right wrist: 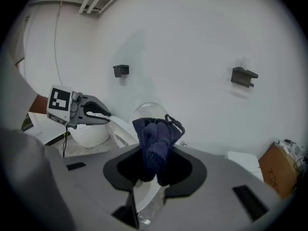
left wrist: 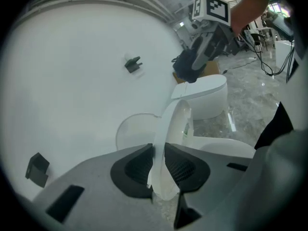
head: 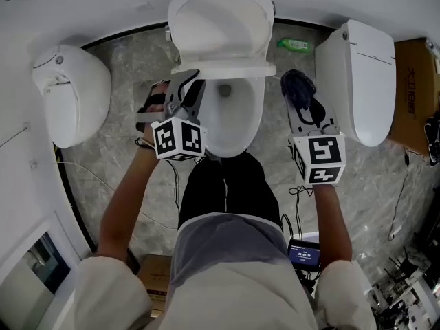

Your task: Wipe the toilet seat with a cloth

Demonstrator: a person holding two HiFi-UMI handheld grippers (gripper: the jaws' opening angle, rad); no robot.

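The middle toilet stands between a second toilet at left and a third toilet at right. Behind, a bottle lies on the floor; a cardboard box sits rightmost.

**White porcelain, navy cloth, grey stone**

The toilet is white throughout, and the toilet seat is the same white. The neighbouring toilets at its left and right are also white. The cloth is dark navy blue. The left gripper and right gripper are grey with black pads, and their cubes show black square markers on white. The floor is grey marble with pale veining. A bottle is green, a box brown. The person's shorts are black.
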